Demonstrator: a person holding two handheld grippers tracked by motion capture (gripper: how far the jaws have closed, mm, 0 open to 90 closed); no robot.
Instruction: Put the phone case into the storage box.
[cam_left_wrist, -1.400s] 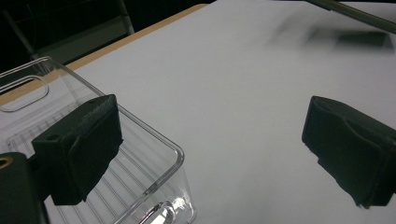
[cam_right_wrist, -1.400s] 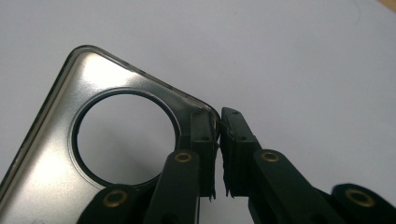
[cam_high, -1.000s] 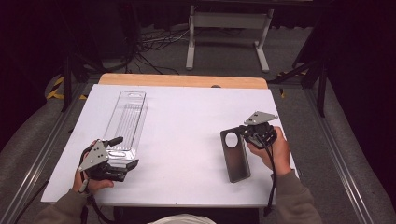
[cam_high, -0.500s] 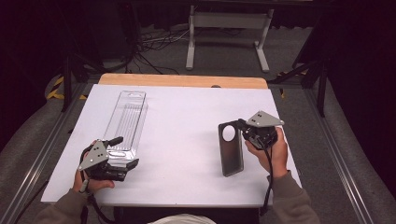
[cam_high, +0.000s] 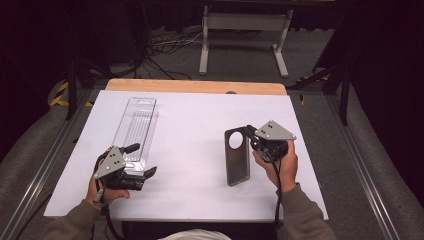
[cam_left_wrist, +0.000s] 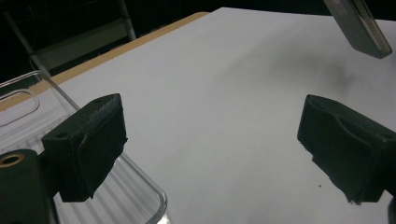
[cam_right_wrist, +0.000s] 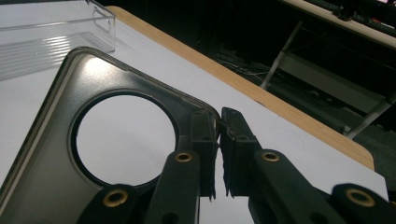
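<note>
While we are working over the wide white rectangular tabletop (cam_high: 200, 130), we are keeping the long clear plastic tray (cam_high: 136, 131) just ahead of our left gripper (cam_high: 137, 162), whose jaws are standing wide apart and empty, probably waiting to steady it. Our right gripper (cam_high: 248, 134) is pinching the dark grey phone case with a round camera hole (cam_high: 236, 157) by its top corner, raising it on edge, likely for carrying trayward.

Bright white table (cam_high: 200, 125), dark surroundings; close fingers (cam_right_wrist: 205, 140) slightly blurred.
</note>
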